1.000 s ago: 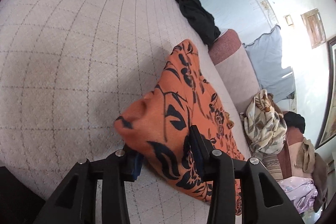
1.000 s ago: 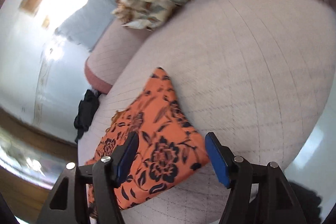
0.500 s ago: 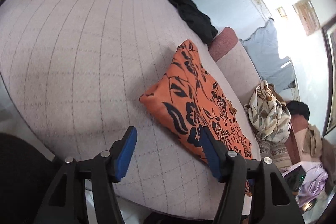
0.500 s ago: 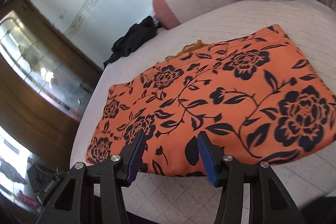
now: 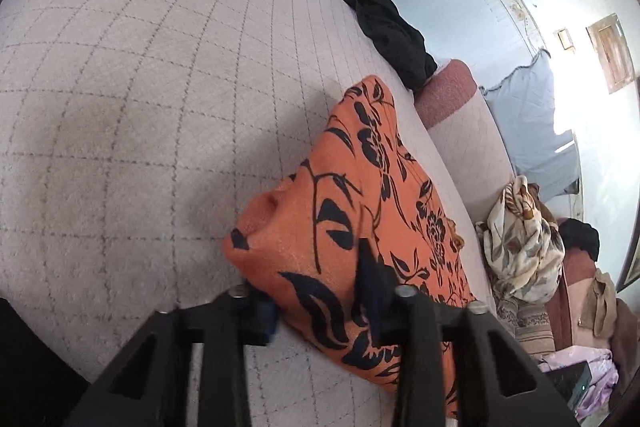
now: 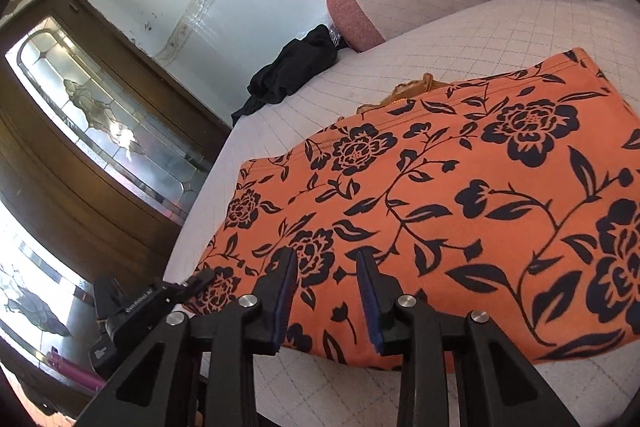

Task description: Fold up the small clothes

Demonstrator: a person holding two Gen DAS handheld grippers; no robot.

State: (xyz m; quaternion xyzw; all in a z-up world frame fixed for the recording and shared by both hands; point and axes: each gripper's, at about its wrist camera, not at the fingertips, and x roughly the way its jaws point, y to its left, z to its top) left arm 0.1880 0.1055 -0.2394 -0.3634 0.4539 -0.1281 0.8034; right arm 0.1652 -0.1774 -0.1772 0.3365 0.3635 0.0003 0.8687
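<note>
While pinched in left claw (image 5: 320, 291), orange garment (image 5: 360, 211) corner, cushion (image 5: 140, 107) beneath.

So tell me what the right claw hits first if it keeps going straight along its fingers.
The right claw would most likely meet the orange floral garment first: its jaws, just closing, already sit over the near edge. Whether the pads touch the cloth yet is unclear. The quilted cushion lies beneath.
</note>
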